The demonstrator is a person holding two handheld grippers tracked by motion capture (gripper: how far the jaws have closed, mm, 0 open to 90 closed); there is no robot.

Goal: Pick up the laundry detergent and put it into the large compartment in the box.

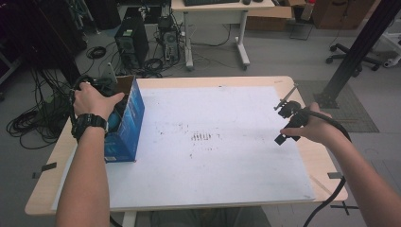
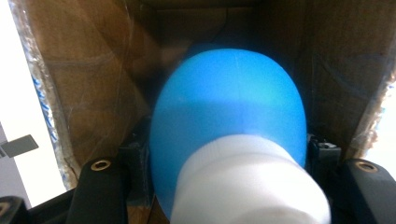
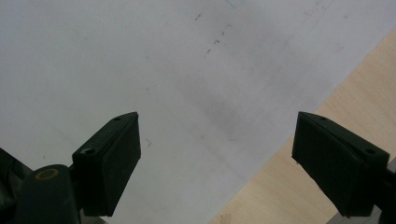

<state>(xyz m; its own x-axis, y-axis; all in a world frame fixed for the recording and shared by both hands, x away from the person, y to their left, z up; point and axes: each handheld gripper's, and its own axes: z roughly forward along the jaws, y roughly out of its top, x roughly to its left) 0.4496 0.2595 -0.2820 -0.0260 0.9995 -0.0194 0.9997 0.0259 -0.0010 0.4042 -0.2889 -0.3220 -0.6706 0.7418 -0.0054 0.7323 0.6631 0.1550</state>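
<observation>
An open blue cardboard box [image 1: 126,117] stands on the table's left side. My left gripper [image 2: 229,156] reaches down into it, under the person's hand with a black watch [image 1: 90,122]. Its jaws are shut on a round blue object [image 2: 229,102] with a white end [image 2: 247,184], inside the brown cardboard walls [image 2: 98,88]. At the right edge of the white sheet [image 1: 213,113], my right gripper [image 1: 282,123] [image 3: 217,140] stands open above the sheet with nothing between its fingers.
The wooden table [image 1: 326,163] shows around the sheet. Beyond its far edge are computer towers [image 1: 130,40], tangled cables [image 1: 33,123] and a desk [image 1: 217,19]. A black post [image 1: 359,47] stands at the far right. A cable [image 1: 331,198] trails from the right gripper.
</observation>
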